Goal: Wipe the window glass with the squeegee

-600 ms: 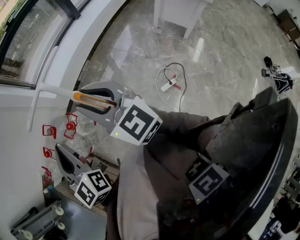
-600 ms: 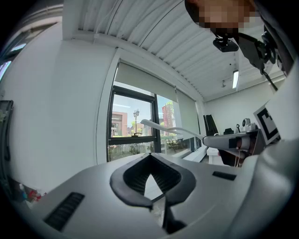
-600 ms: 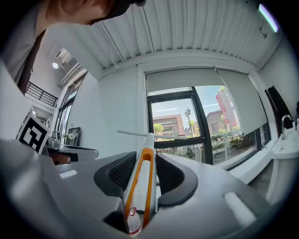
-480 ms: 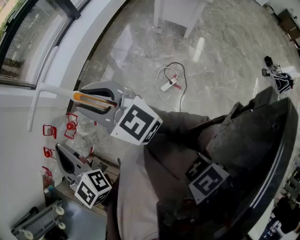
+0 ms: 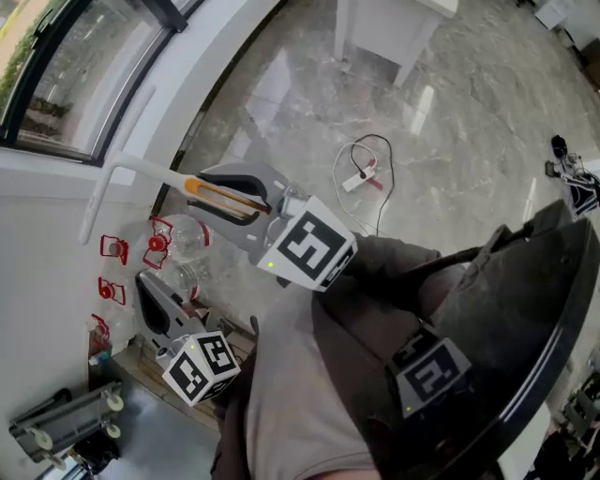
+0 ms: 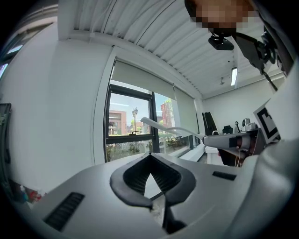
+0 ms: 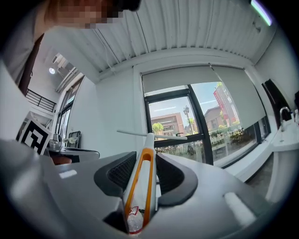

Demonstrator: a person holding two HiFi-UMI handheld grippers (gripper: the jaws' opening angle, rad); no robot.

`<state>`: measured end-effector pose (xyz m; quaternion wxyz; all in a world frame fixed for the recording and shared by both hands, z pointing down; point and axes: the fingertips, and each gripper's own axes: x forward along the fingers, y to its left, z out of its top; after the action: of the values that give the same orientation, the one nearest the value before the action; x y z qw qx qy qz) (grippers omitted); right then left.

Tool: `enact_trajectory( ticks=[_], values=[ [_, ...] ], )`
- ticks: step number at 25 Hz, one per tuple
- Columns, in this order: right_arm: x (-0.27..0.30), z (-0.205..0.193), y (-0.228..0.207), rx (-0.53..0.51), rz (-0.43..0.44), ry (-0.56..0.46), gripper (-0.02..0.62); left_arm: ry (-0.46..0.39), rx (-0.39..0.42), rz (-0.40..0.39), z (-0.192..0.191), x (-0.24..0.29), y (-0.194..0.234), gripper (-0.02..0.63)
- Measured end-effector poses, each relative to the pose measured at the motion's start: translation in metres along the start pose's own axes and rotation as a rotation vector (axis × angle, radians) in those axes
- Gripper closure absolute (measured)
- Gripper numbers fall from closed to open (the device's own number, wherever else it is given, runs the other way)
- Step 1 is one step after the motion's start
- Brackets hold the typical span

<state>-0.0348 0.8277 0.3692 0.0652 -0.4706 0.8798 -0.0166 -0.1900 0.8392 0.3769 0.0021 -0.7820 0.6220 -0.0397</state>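
Observation:
The squeegee (image 5: 220, 195) has an orange-and-white handle and a white T blade (image 5: 98, 202). It lies against the white wall just below the window glass (image 5: 66, 75). My right gripper (image 5: 197, 187) is shut on the handle, which runs up between its jaws in the right gripper view, squeegee (image 7: 145, 172), toward the window glass (image 7: 187, 121). My left gripper (image 5: 150, 291) hangs lower, shut with nothing in it. In the left gripper view, the left gripper (image 6: 150, 175) faces the window glass (image 6: 128, 126), with the squeegee (image 6: 173, 129) to the right.
A white windowsill (image 5: 141, 103) runs under the glass. Clear bottles with red caps (image 5: 164, 239) stand by the wall. A power strip with its cable (image 5: 361, 176) lies on the marble floor. A white furniture leg (image 5: 384, 28) is farther off. A wheeled cart (image 5: 66, 422) is at bottom left.
The head view has shifted, so both grippers and the window sit a little further right in frame. The squeegee stays in the right gripper, at about the same place below the window.

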Motion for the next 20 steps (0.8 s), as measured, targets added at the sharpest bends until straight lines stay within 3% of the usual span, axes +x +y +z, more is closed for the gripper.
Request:
enact_trajectory(
  ticks=[5, 13, 20],
  values=[
    [-0.004, -0.012, -0.02, 0.05, 0.001, 0.004, 0.465, 0.024, 0.009, 0.028, -0.01, 0.011, -0.013, 0.606],
    [0.004, -0.024, -0.053, 0.041, 0.041, 0.046, 0.465, 0.04, 0.004, 0.083, -0.019, 0.033, -0.026, 0.606],
    [0.054, -0.034, -0.061, 0.049, 0.089, 0.053, 0.465, 0.061, -0.004, 0.147, -0.029, 0.064, 0.005, 0.606]
  ],
)
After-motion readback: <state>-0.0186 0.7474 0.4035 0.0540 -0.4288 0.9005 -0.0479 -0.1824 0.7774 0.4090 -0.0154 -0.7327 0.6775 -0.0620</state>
